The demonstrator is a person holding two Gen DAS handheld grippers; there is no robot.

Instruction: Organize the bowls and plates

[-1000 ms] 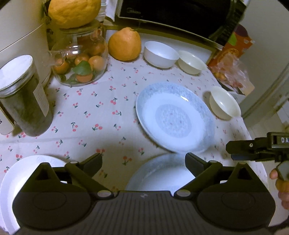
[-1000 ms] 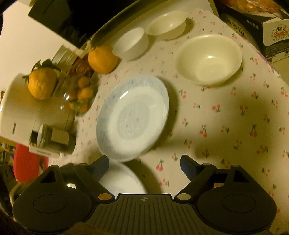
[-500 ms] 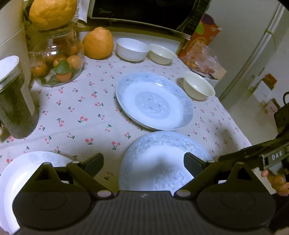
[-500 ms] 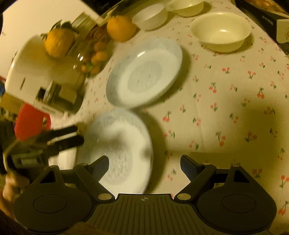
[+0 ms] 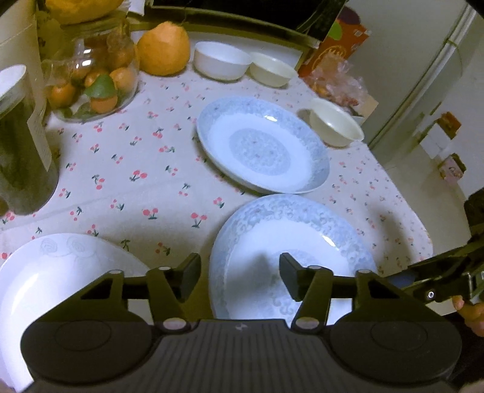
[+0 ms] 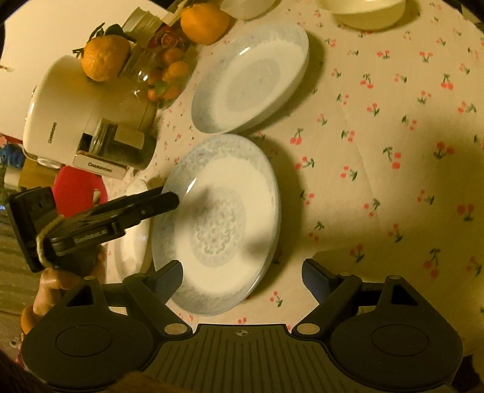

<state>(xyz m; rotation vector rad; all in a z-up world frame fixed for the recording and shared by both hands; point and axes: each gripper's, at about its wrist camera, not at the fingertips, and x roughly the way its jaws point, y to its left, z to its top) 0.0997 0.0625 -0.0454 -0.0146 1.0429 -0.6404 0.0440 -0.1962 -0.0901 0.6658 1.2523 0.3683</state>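
Two blue-patterned plates lie on the cherry-print tablecloth: a near plate (image 5: 290, 251) (image 6: 217, 220) and a far plate (image 5: 263, 145) (image 6: 251, 78). A plain white plate (image 5: 54, 278) lies at the near left. Three bowls stand further back: a white bowl (image 5: 222, 64), a cream bowl (image 5: 272, 72) and a cream bowl at the right (image 5: 334, 122) (image 6: 366, 12). My left gripper (image 5: 240, 279) is open over the near plate's left edge. My right gripper (image 6: 242, 278) is open over that plate's near edge. Neither holds anything.
A glass jar of small oranges (image 5: 93, 81), a large orange (image 5: 165, 51), a dark lidded jar (image 5: 21, 145) and a white appliance (image 6: 66, 115) crowd the left. A box and bagged snacks (image 5: 338, 75) stand at the back right. The table edge (image 5: 423, 229) curves at right.
Both grippers have pulled back toward the near side of the table, bringing the near blue plate fully into view beneath them. The left gripper's jaws have narrowed somewhat. No dish has moved.
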